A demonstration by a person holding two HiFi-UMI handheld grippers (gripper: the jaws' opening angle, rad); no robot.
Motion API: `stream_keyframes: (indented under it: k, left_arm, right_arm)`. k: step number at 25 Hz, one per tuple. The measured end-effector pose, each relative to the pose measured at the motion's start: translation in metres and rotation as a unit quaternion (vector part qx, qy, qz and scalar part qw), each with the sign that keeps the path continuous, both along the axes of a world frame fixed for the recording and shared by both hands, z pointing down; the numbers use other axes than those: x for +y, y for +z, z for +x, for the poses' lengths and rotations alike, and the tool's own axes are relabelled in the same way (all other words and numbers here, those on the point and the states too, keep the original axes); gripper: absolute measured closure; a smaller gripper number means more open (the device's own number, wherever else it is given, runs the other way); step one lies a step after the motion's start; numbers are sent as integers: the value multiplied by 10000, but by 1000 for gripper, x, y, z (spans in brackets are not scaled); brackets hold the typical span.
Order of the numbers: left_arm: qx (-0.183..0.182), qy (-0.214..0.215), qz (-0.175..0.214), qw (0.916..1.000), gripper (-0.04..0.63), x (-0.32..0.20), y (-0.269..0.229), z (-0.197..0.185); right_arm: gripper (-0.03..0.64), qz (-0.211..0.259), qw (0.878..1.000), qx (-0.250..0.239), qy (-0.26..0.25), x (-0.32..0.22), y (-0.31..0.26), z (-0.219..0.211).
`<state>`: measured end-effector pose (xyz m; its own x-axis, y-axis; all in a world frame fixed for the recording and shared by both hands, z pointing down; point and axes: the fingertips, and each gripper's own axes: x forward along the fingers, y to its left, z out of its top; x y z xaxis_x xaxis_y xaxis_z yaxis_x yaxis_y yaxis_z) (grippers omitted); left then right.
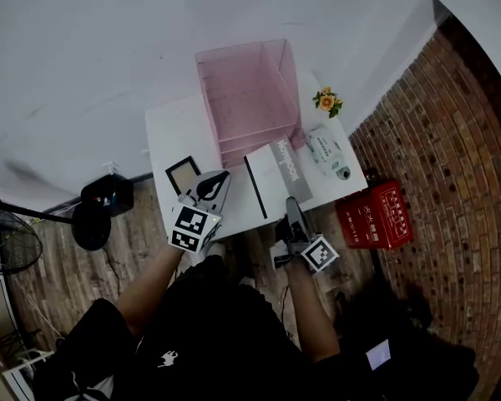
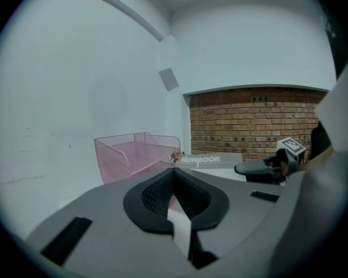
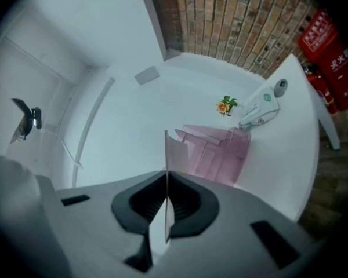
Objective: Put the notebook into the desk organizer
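The right gripper (image 1: 291,210) is clamping its jaws on the near edge of the grey notebook (image 1: 280,174), which is stretching away from it over the white table (image 1: 169,132). The left gripper (image 1: 215,185) is hovering just left of the notebook, its jaws pressed together on nothing, with a small black-framed picture (image 1: 182,175) beside it. Farther off, the notebook's far edge is sitting just in front of the pink mesh desk organizer (image 1: 249,98), outside it.
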<state>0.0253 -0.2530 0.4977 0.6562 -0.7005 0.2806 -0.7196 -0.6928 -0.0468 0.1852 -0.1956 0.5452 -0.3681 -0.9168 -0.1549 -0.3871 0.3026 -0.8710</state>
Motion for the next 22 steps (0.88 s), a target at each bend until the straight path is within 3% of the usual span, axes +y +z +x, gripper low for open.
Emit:
stream_keyframes:
  k: [4,22]
  left_arm:
    - [-35,47,1,10000,592,-2,2,-1]
    - [-141,4,51,9999,592,-13,4,-18]
  right_arm:
    - [607,-102,9993,-359,70,-3,8,0]
    - [607,-219,9945,-1012,128,-42,16,-22]
